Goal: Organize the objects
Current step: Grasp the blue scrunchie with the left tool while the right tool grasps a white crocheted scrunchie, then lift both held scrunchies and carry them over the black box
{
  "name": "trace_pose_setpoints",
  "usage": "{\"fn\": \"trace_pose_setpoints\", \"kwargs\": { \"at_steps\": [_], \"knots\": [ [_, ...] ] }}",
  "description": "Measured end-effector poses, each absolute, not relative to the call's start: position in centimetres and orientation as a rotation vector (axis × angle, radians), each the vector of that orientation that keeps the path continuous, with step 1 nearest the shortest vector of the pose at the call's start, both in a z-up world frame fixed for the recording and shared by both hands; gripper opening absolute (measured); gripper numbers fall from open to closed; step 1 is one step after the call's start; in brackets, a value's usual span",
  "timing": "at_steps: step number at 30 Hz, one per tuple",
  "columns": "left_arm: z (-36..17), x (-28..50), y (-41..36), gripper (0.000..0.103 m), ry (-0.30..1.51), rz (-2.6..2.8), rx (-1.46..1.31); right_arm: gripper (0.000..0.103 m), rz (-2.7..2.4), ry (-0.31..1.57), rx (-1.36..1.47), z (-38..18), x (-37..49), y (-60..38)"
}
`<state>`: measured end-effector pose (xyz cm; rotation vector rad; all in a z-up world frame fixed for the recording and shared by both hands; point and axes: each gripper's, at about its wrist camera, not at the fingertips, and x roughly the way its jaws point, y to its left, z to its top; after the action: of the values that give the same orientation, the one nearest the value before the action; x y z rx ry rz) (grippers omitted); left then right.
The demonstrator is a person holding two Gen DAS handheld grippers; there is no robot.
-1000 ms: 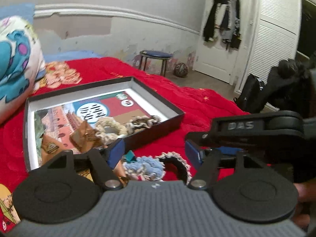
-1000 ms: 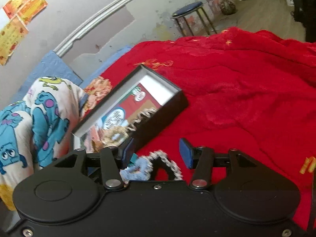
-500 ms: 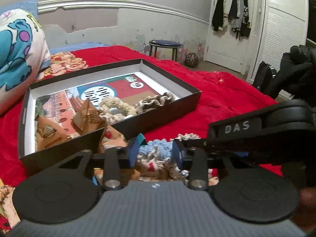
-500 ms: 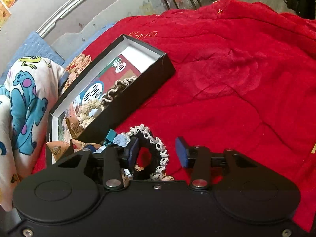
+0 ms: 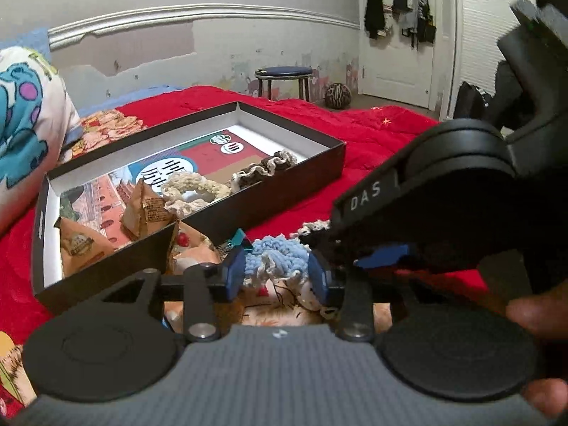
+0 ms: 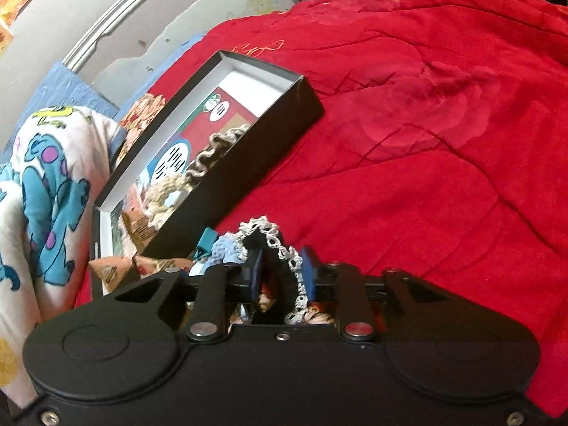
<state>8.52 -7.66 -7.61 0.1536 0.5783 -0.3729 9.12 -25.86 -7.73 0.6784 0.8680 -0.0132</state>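
Note:
A black box [image 5: 312, 181] [image 6: 248, 163] lies on the red bed, holding a cream scrunchie [image 5: 191, 188], a brown scrunchie [image 5: 266, 167] and snack packets [image 5: 145, 209]. In front of it lies a pile of loose items. My left gripper [image 5: 277, 275] is closed around a light blue scrunchie [image 5: 277, 255] in the pile. My right gripper [image 6: 282, 277], seen from the side in the left wrist view, is closed around a black scrunchie with white lace trim [image 6: 280, 248]. A teal clip [image 6: 206, 241] and more packets [image 5: 191, 248] lie beside them.
A cartoon-print pillow [image 6: 46, 177] lies left of the box. The red blanket [image 6: 443, 142] stretches to the right. A blue stool [image 5: 284, 78], a ball [image 5: 337, 96] and a white door [image 5: 401, 53] stand beyond the bed.
Both grippers have moved down into the pile and narrowed from wide open. The left one has closed on the blue scrunchie, the right one on the black lace scrunchie.

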Motion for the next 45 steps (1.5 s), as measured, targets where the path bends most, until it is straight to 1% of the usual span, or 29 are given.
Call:
{"fn": "trace_pose_setpoints", "kwargs": {
  "at_steps": [1,4,7,10,17,28,38,45],
  "knots": [
    [-7.7,8.7,-7.7,0.046,0.581,-0.352,0.165,0.019,-0.018,0.866,0.695,-7.9,9.1,-26.0],
    [-7.9,8.8,-8.0,0.033,0.570,-0.297,0.226,0.018,-0.019,0.863,0.734,-8.1,9.1,-26.4],
    [-8.1,8.6,-8.2,0.026,0.557,-0.277,0.248,0.019,-0.015,0.858,0.747,-8.2,9.2,-26.4],
    [-8.0,8.6,-8.2,0.023,0.555,-0.277,0.251,0.015,-0.018,0.858,0.735,-8.1,9.2,-26.3],
    [-7.5,8.5,-8.0,0.021,0.535,-0.296,0.212,0.014,-0.050,0.810,0.734,-7.5,8.9,-26.7],
    [-6.3,8.1,-8.0,0.021,0.508,-0.338,0.130,0.014,-0.074,0.663,0.801,-5.9,8.3,-28.3],
    [-4.8,8.3,-5.9,0.021,0.451,-0.322,-0.035,0.014,0.028,0.486,0.714,-2.1,8.0,-27.7],
    [-3.4,7.8,-4.6,0.021,0.407,-0.257,-0.105,0.013,0.154,0.411,0.780,-0.2,7.6,-28.6]
  ]
}}
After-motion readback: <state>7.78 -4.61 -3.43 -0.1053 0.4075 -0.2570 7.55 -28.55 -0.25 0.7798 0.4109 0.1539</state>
